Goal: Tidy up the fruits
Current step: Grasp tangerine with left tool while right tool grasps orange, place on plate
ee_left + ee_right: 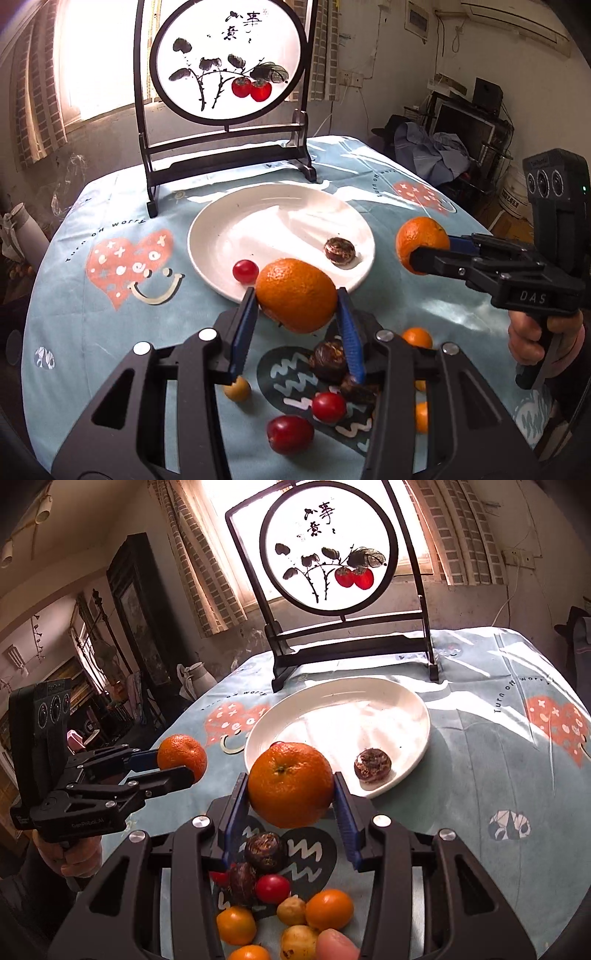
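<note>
a lived-in home, likely a dining or sitting room: a table [110, 206] under a light blue printed cloth, a round painted screen [229, 59] in a dark wooden stand, curtains [207, 572] at a bright window, clothes [428, 151] heaped on furniture, and a dark wooden cabinet [140, 613].

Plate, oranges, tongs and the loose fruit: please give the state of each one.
Left tongs: shut on left orange, lifted.
Right tongs: shut on right orange, lifted.
Plate: holds chestnut and tomato.
Loose fruit: lying on cloth.
</note>
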`<action>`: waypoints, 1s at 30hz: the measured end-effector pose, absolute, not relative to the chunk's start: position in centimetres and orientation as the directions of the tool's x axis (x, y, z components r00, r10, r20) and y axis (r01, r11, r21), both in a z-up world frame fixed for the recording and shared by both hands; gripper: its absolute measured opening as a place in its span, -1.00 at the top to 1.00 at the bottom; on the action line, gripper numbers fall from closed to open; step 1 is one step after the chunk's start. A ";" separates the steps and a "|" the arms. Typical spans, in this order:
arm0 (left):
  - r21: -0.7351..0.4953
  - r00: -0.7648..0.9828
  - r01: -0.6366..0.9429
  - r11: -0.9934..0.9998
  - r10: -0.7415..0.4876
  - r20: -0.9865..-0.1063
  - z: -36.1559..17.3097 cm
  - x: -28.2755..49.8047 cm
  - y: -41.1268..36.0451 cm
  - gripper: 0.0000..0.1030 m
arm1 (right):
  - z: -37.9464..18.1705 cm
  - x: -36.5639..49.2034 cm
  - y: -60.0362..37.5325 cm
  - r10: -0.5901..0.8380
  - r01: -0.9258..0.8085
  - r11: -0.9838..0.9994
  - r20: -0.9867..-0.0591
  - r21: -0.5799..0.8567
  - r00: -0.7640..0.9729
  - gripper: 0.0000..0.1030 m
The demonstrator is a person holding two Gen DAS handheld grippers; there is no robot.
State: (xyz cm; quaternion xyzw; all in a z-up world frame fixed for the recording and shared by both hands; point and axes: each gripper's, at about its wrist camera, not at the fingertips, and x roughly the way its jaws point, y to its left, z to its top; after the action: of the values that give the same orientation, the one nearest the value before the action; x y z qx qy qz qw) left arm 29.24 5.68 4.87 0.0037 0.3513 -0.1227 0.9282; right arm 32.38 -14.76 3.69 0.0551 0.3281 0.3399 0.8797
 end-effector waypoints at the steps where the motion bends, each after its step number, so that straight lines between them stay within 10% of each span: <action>1: -0.087 0.721 0.219 0.972 -0.221 -0.656 4.9 30.5 5.9 0.16 | 3.6 33.4 -14.4 0.630 -0.557 0.766 -0.548 0.322 0.550 0.13; 25: -0.060 0.575 0.072 0.996 -0.091 -0.813 -2.6 45.6 8.5 0.12 | -2.7 42.6 -6.9 0.513 -0.594 0.777 -0.758 0.210 0.403 0.03; 27: -0.037 0.602 0.051 0.998 -0.060 -0.796 -2.1 45.0 8.6 -0.43 | -2.5 42.3 -6.7 0.509 -0.600 0.775 -0.759 0.198 0.407 -0.29; 30: -0.014 0.649 0.035 0.999 -0.033 -0.760 -0.1 42.9 8.9 -0.65 | -1.3 41.1 -7.4 0.513 -0.599 0.777 -0.747 0.194 0.423 -0.29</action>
State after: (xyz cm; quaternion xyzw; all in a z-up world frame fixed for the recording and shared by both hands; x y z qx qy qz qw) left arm 42.89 8.92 -0.06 0.0007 0.4186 -0.0187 0.9080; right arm 41.11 -7.41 -1.29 -0.0507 0.4234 0.3303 0.8420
